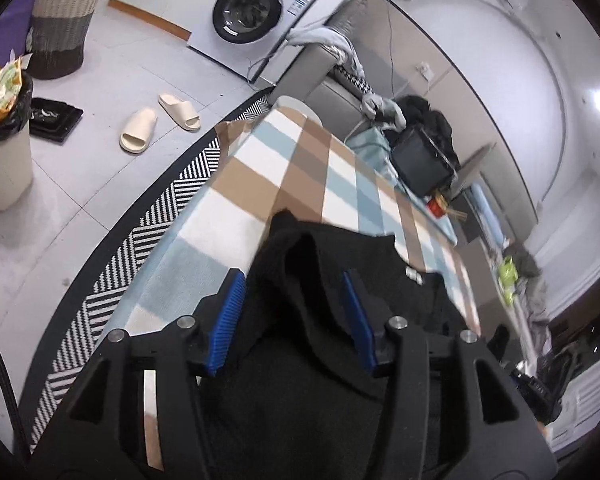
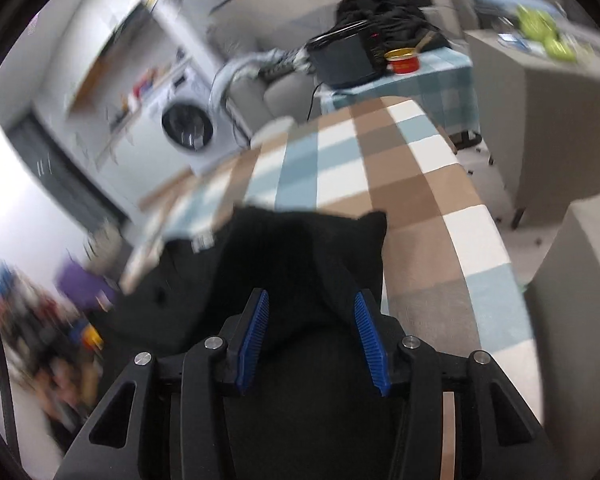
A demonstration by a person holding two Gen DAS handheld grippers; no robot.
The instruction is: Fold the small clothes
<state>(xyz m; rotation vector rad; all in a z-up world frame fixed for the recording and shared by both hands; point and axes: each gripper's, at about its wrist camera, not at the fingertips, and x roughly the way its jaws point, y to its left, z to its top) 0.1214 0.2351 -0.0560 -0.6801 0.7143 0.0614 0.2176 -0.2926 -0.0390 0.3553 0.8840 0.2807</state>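
A black knitted garment (image 1: pixel 340 264) lies bunched on a table covered with a checked brown, blue and white cloth (image 1: pixel 284 160). In the left wrist view a raised fold of it stands between the blue pads (image 1: pixel 228 320) of my left gripper (image 1: pixel 291 280), whose jaws stand apart without pinching it. The right wrist view is blurred. There the same black garment (image 2: pixel 300 248) fills the gap of my right gripper (image 2: pixel 310 294) on the checked cloth (image 2: pixel 400 160). Both blue pads (image 2: pixel 370 344) show their faces, and the jaws stand apart around the fabric.
A striped rug (image 1: pixel 160 220) runs along the table's left edge. Beyond it are slippers (image 1: pixel 140 132), a bin (image 1: pixel 4 152), a woven basket (image 1: pixel 64 20) and a washing machine (image 1: pixel 248 12). A black box (image 1: pixel 420 160) and a red cup (image 2: pixel 404 62) sit past the far end.
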